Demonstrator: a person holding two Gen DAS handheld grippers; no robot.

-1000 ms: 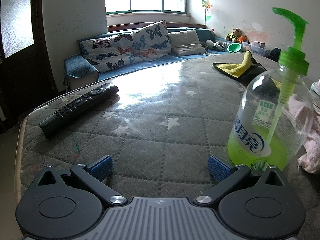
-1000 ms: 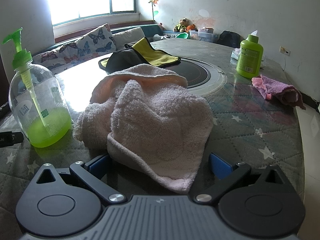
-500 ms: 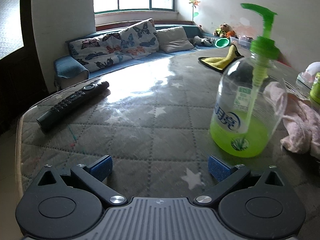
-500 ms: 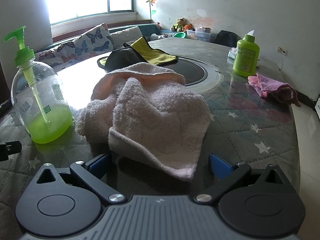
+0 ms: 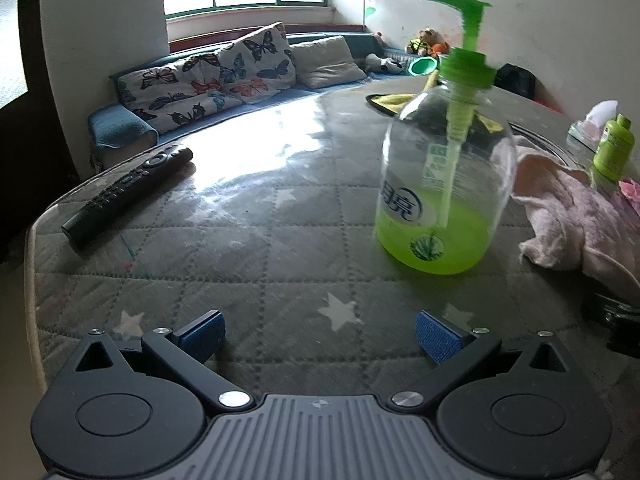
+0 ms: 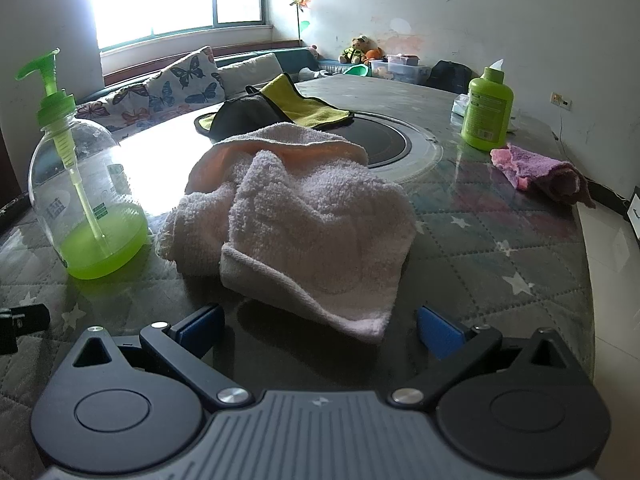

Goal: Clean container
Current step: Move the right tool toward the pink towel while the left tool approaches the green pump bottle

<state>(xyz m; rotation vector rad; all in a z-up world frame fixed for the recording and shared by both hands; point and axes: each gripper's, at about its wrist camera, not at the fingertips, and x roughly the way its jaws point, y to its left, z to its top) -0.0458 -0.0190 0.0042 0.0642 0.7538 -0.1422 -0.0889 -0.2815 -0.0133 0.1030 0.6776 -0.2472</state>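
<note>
A clear pump bottle (image 5: 440,184) with a green pump head and green liquid in its bottom stands upright on the quilted table; it also shows at the left of the right wrist view as the pump bottle (image 6: 86,200). A crumpled pale pink towel (image 6: 304,216) lies right of it, seen as the towel (image 5: 576,224) in the left wrist view. My left gripper (image 5: 318,338) is open, short of the bottle and a little left of it. My right gripper (image 6: 320,330) is open, with the towel's near edge just ahead of its blue pads.
A black remote (image 5: 128,196) lies near the table's left edge. Farther back are a yellow and black cloth (image 6: 280,108), a round black inset (image 6: 384,144), a small green bottle (image 6: 486,114) and a purple cloth (image 6: 540,172). A sofa with cushions (image 5: 224,80) is behind.
The left gripper has pulled back and turned right, so the pump bottle now sits nearer the view's centre and farther off. The right gripper has backed slightly from the towel. Both stayed open.
</note>
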